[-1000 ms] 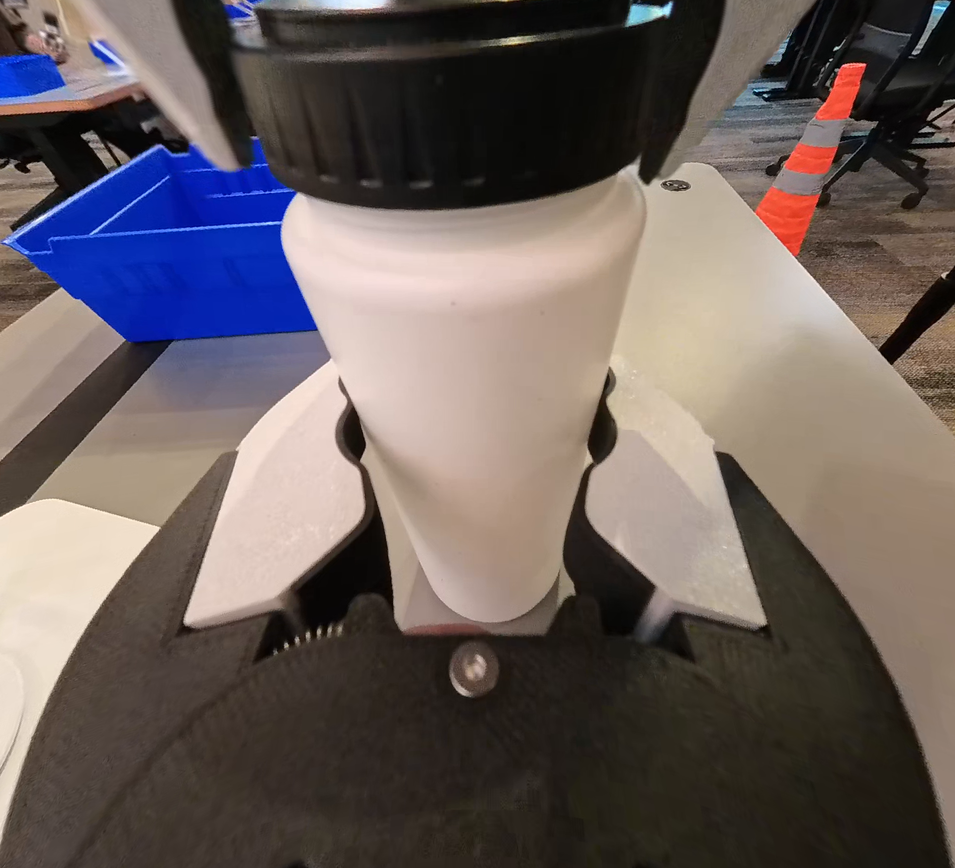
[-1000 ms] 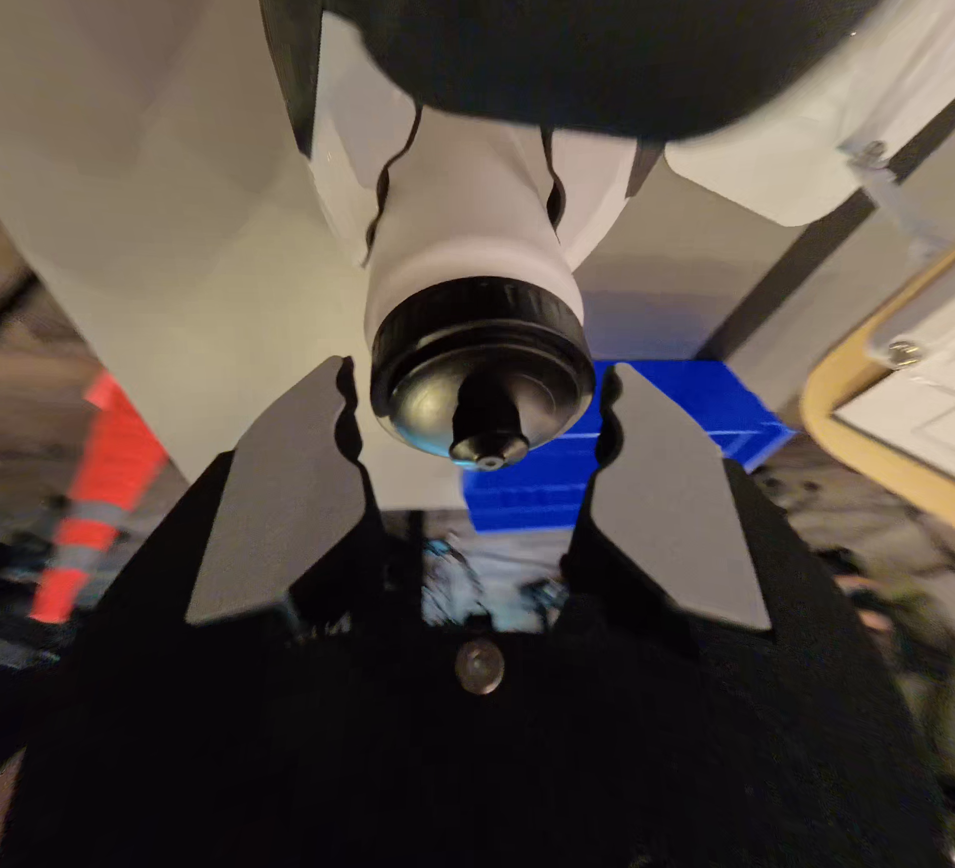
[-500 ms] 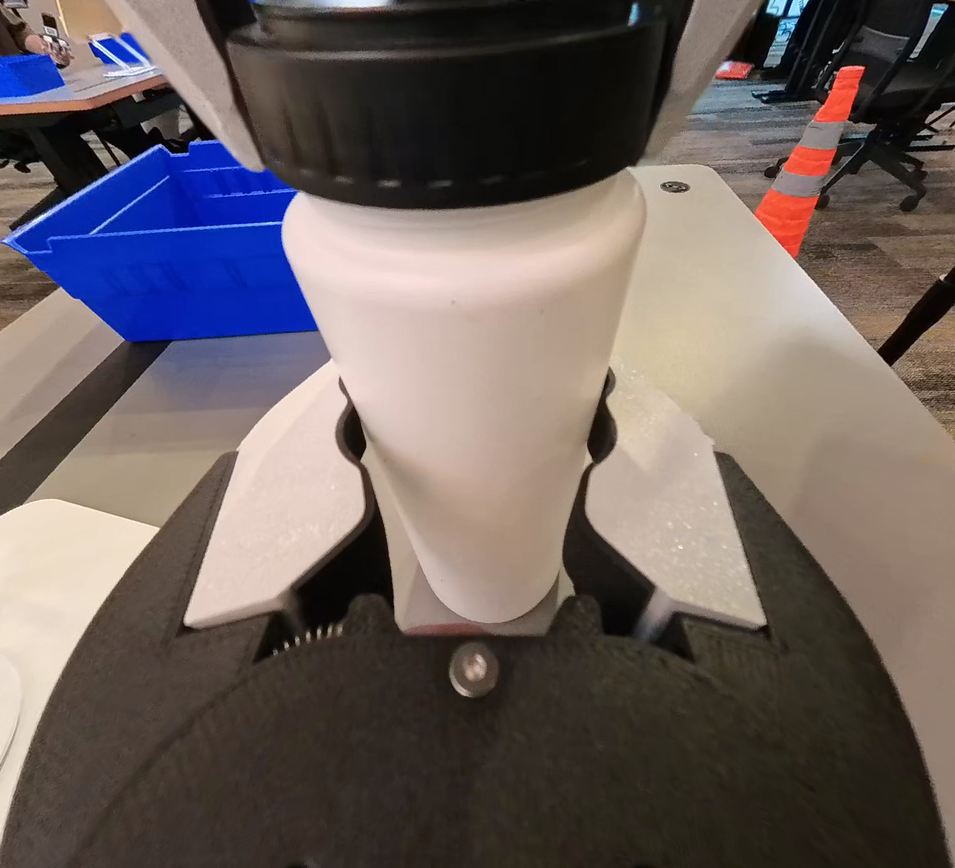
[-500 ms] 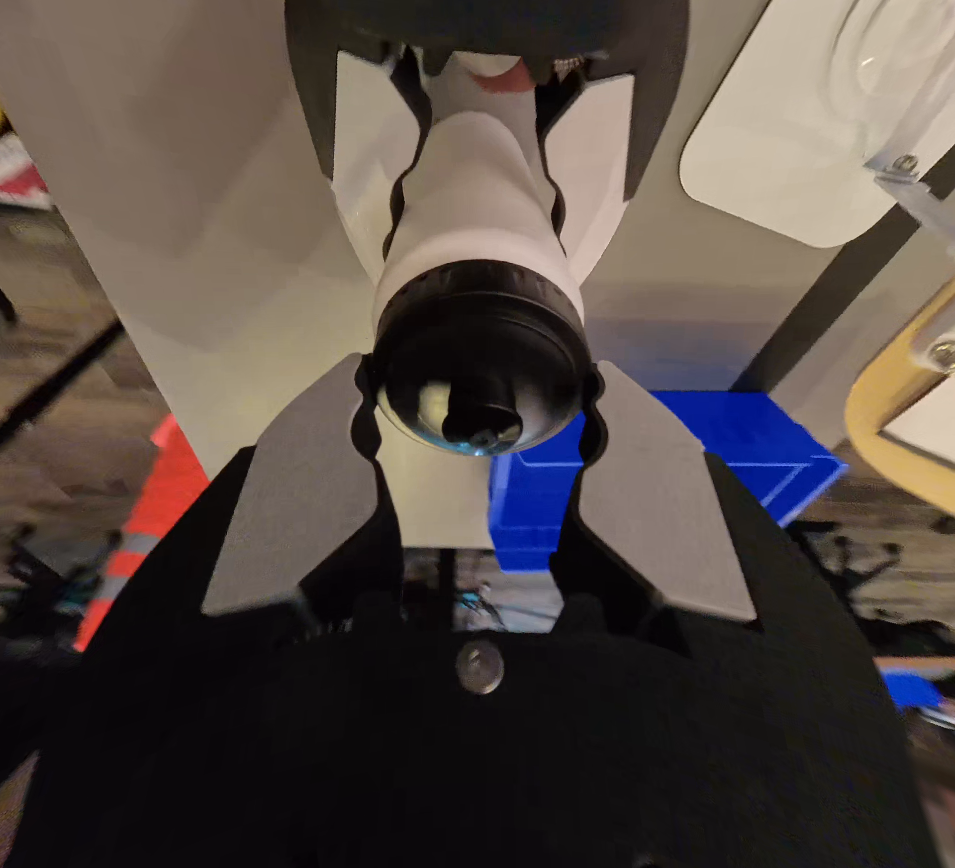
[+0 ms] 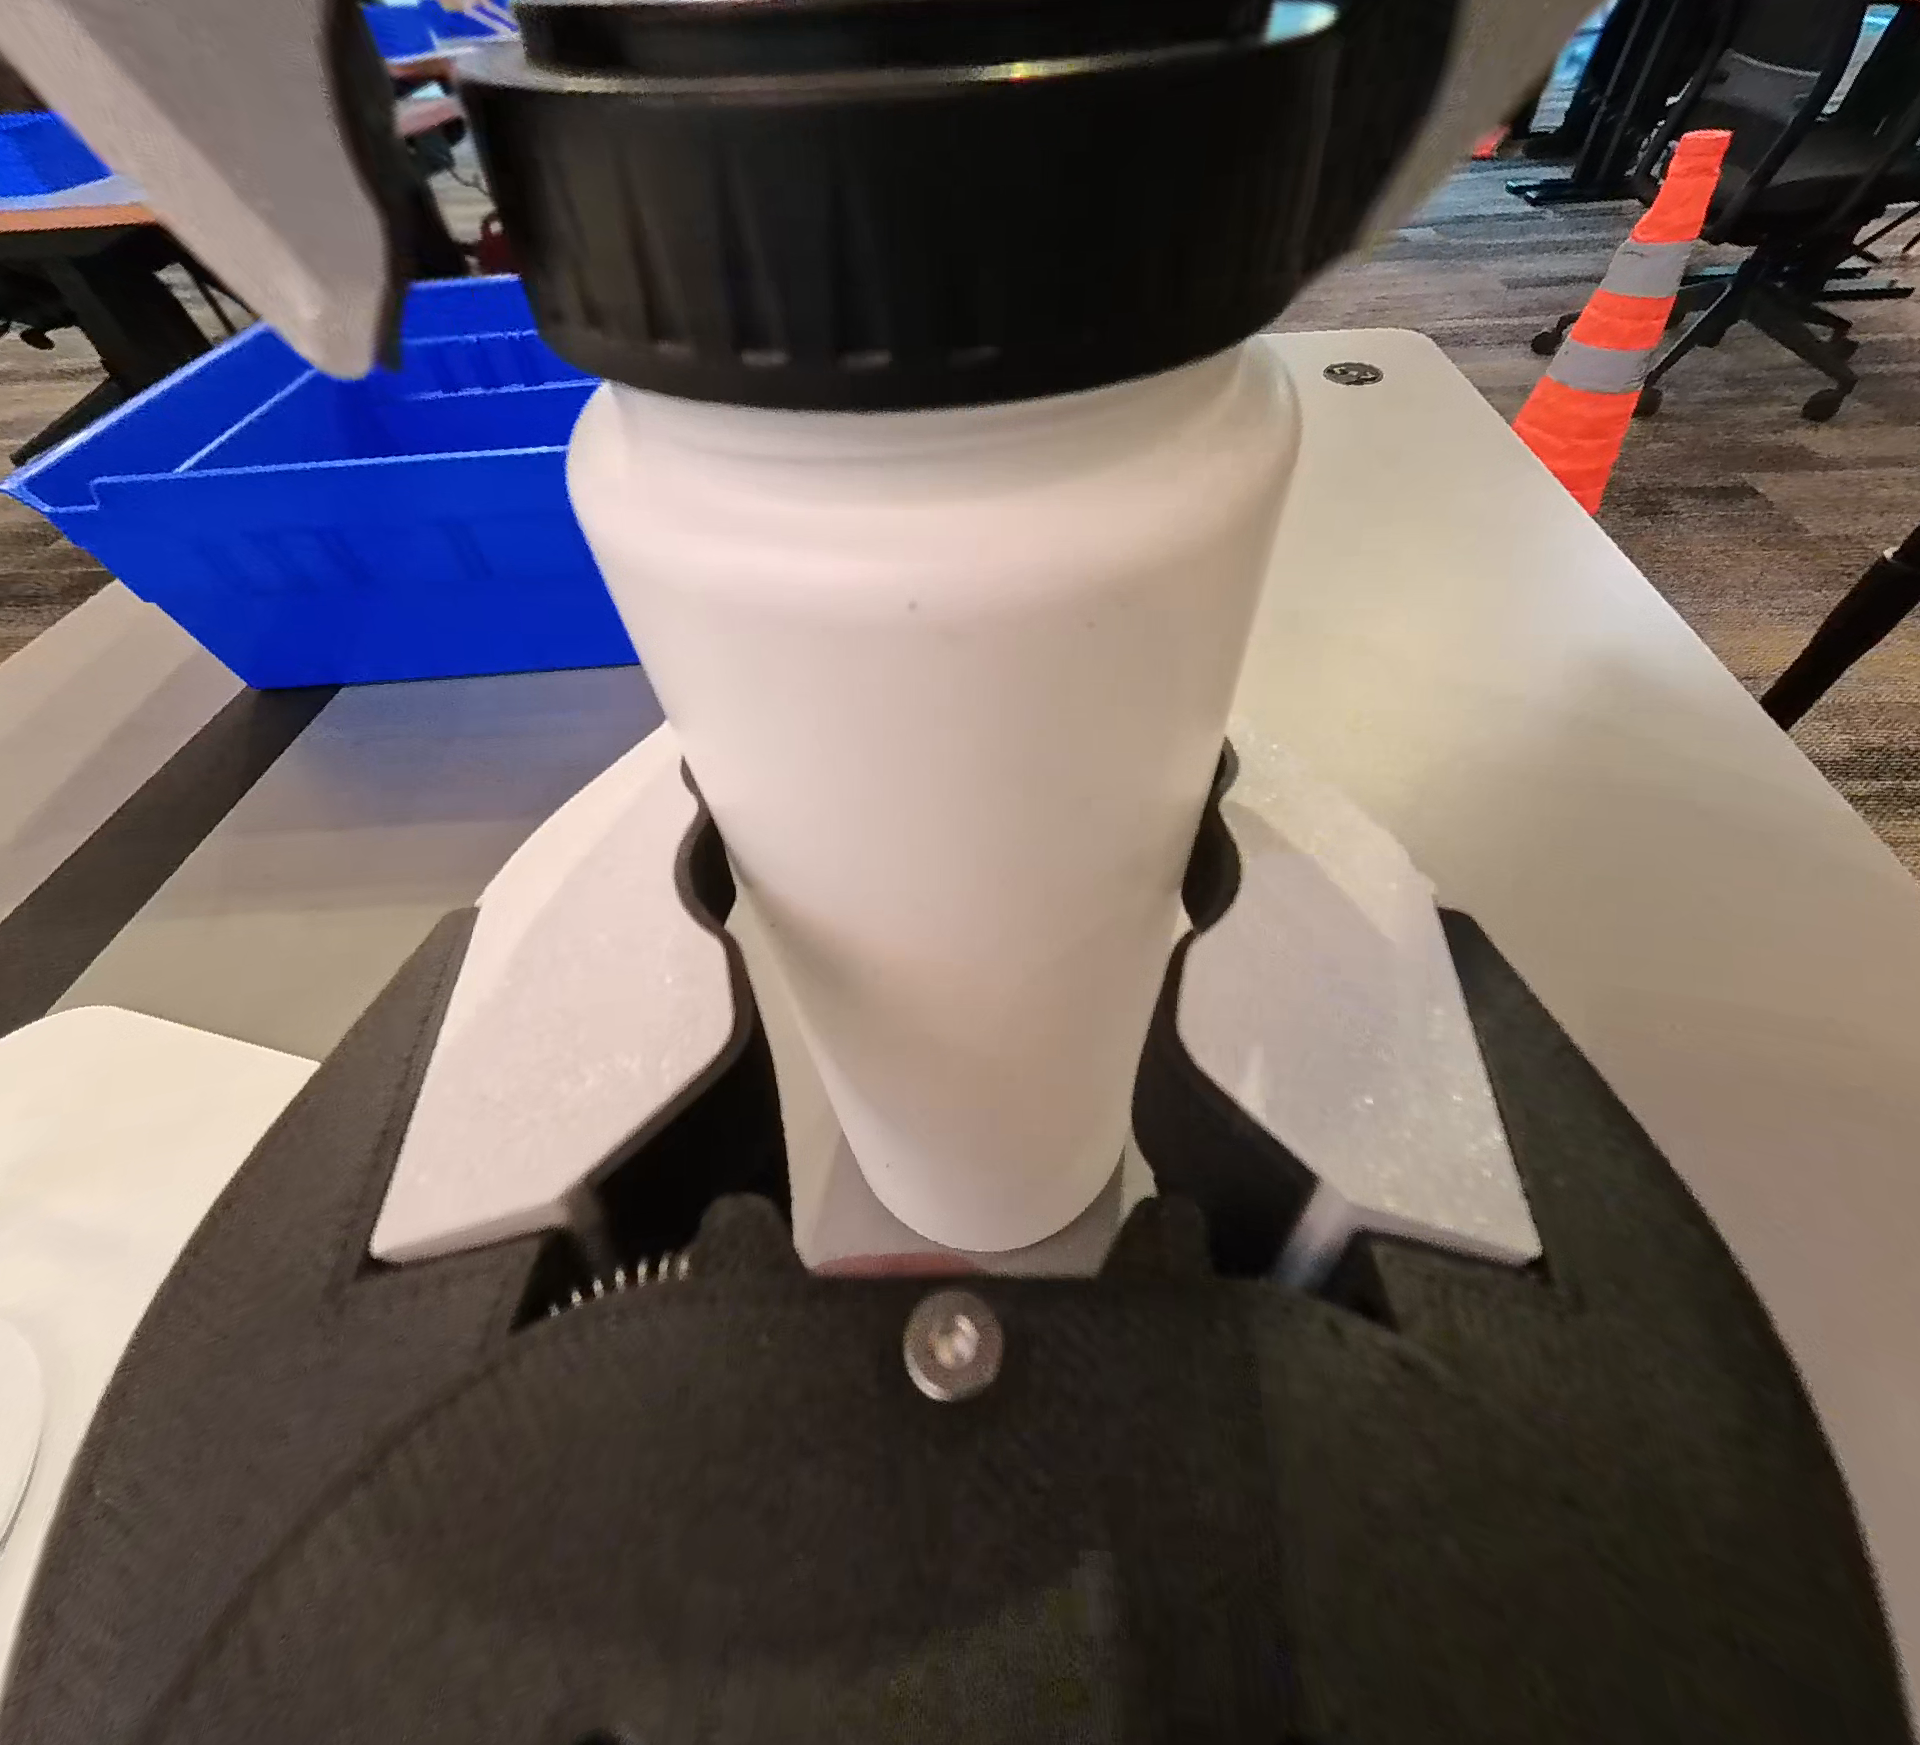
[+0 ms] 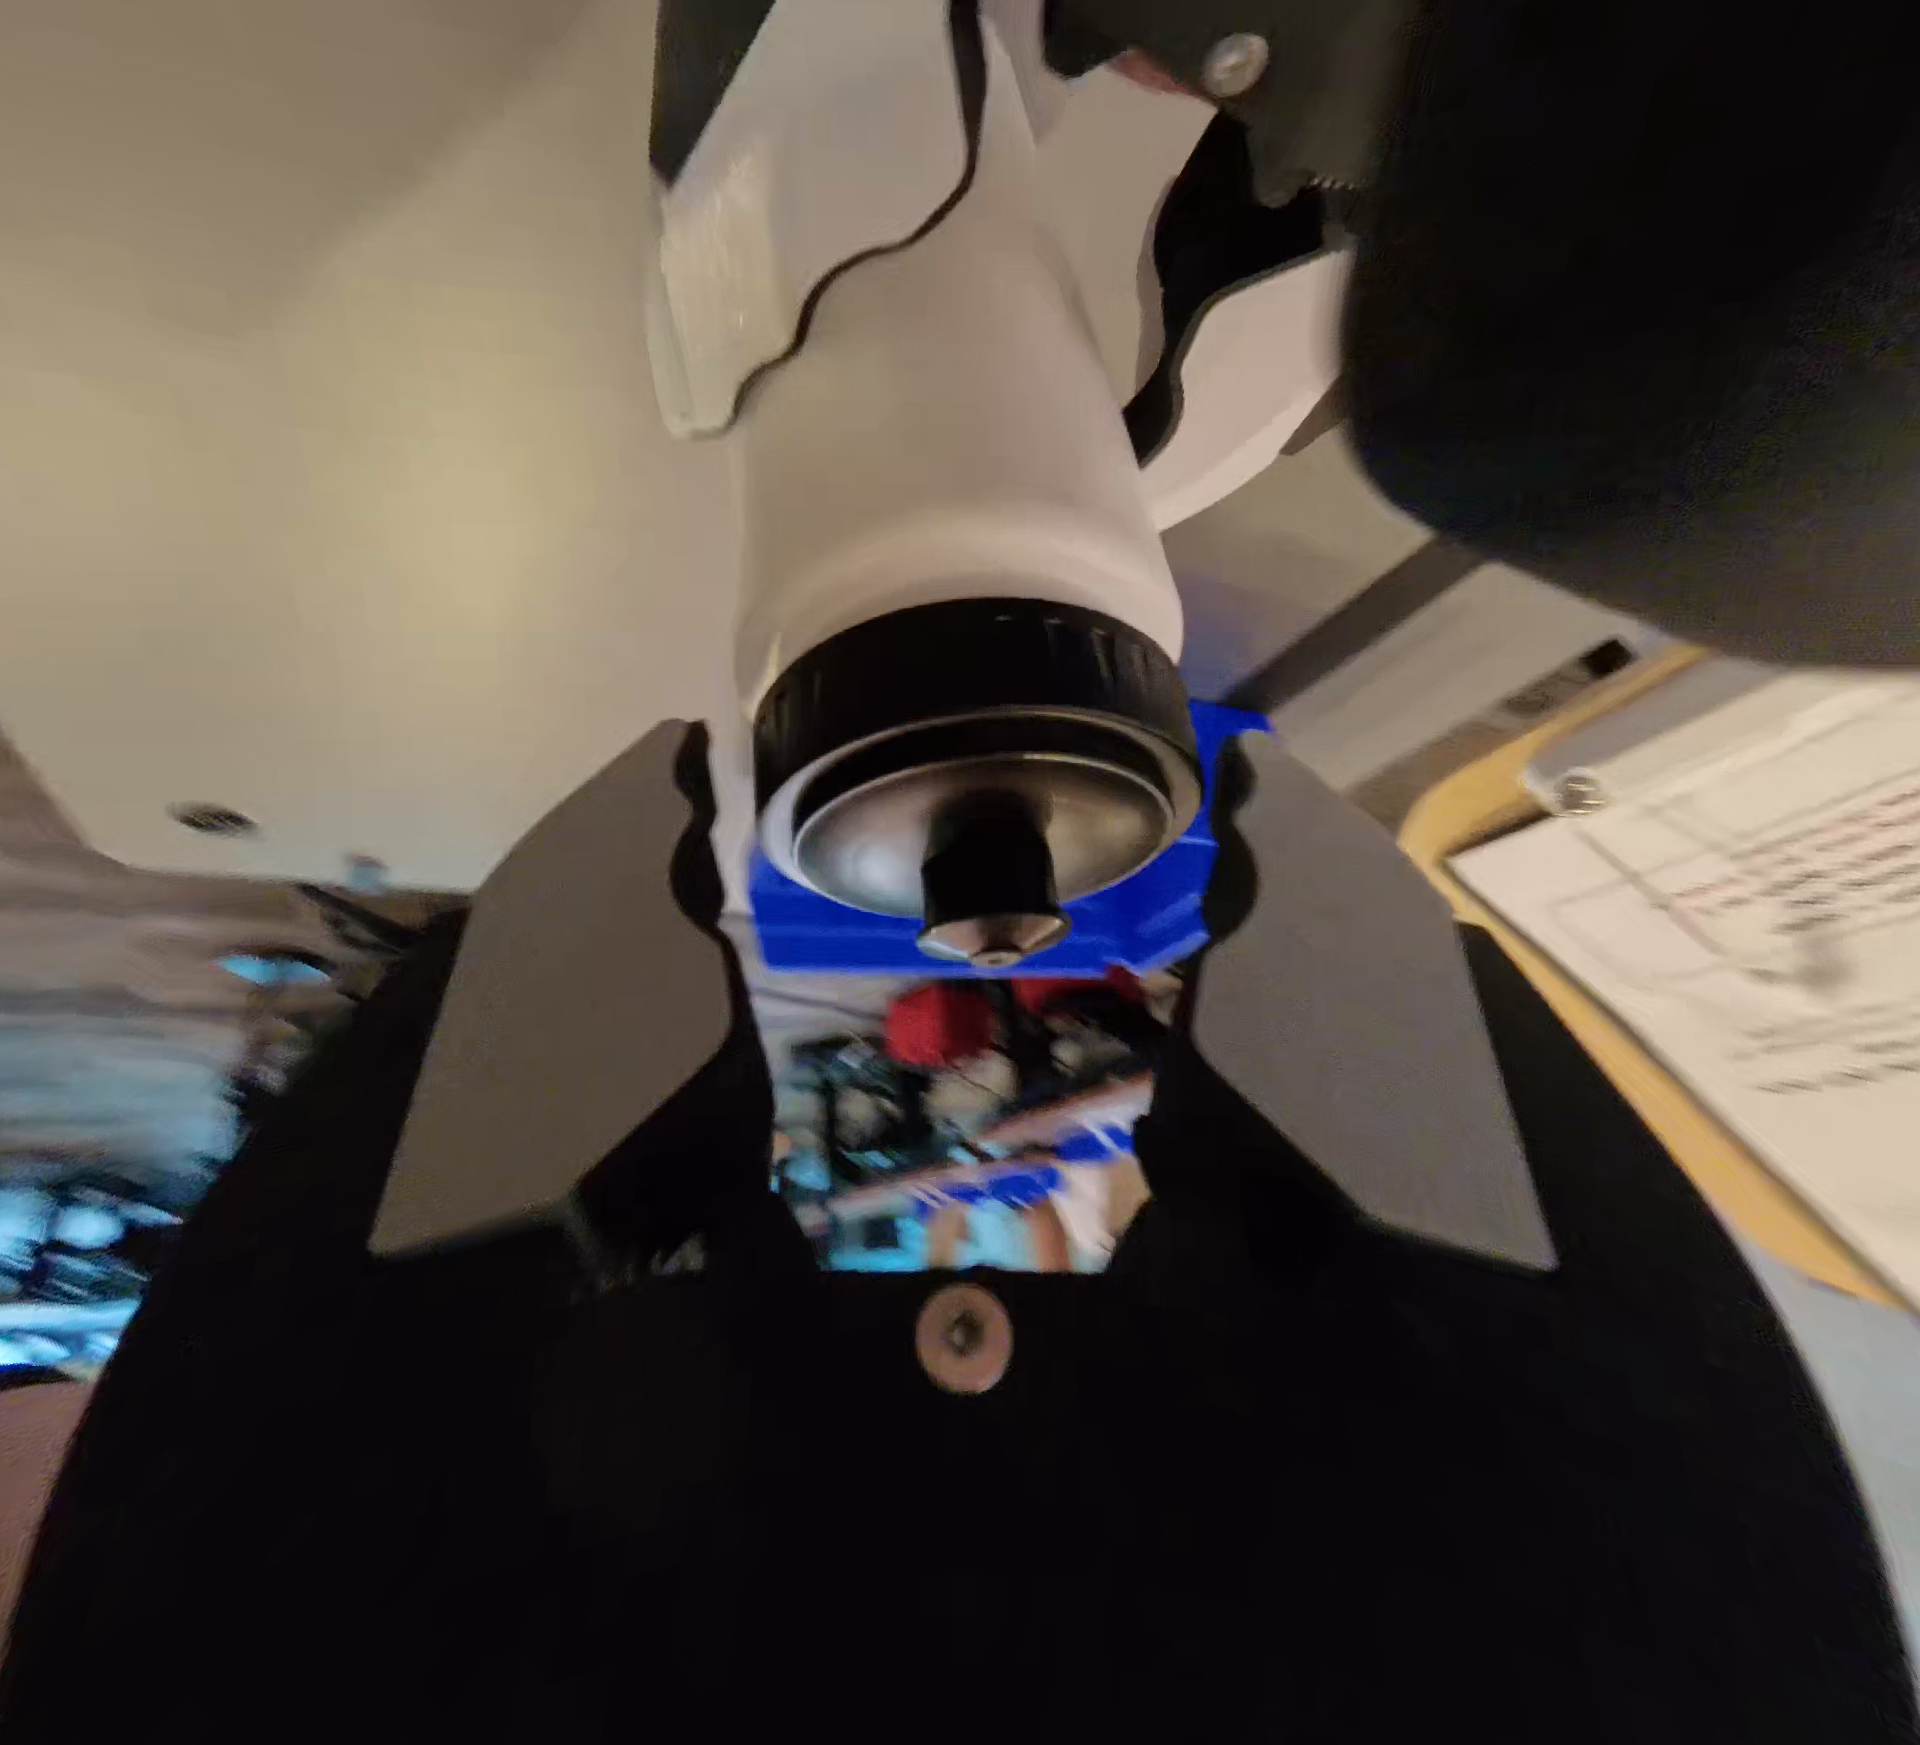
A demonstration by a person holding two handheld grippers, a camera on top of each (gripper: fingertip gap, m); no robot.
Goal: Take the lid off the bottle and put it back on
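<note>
A white bottle (image 5: 935, 708) with a black ribbed lid (image 5: 914, 209) and spout is held above the table. My left gripper (image 5: 956, 854) is shut on the bottle's lower body. The lid sits on the bottle's neck. My right gripper (image 6: 966, 791) straddles the lid (image 6: 977, 708) from the top, open, with a small gap on each side. Its grey fingers (image 5: 239, 137) show beside the lid in the left wrist view, the left one clearly apart from it. The bottle (image 6: 935, 469) and the left gripper's fingers (image 6: 748, 241) show in the right wrist view.
A blue bin (image 5: 343, 532) stands on the white table (image 5: 1455, 656) behind the bottle. An orange cone (image 5: 1621, 324) and office chairs (image 5: 1787, 137) stand on the carpet to the right. A white board (image 5: 104, 1176) lies at the near left. A printed sheet (image 6: 1714, 916) lies nearby.
One second ago my right gripper was open around the lid, half a second ago it was closed on it. It has now opened and turned about the lid. The left gripper holds still.
</note>
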